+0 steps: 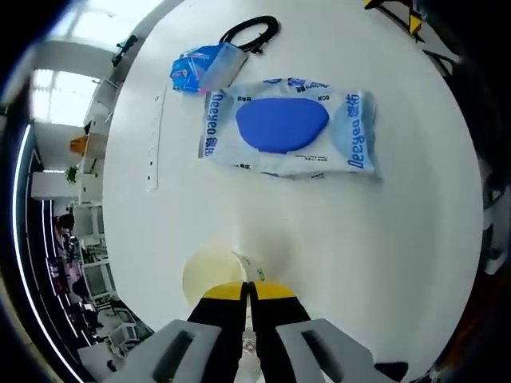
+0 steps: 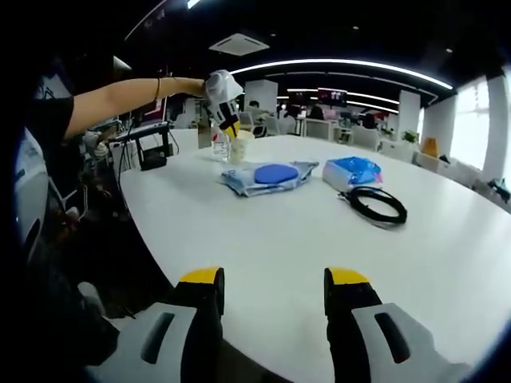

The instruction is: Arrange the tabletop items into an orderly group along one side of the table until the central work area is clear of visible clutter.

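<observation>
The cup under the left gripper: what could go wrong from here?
The left gripper seems to pinch the cup by its thin rim only, so it may slip or tip. In the right gripper view, a clear bottle stands right beside it and could be knocked over.

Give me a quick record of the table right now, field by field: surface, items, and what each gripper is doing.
surface: white table
wipes pack: blue and white, lying flat mid-table
blue packet: beside the wipes pack
black cable: coiled, next to the blue packet
cup: pale, at the left gripper's jaws
bottle: small, clear, beside the cup
left gripper: jaws closed on the cup's rim
right gripper: jaws open, empty, above the near table edge
</observation>
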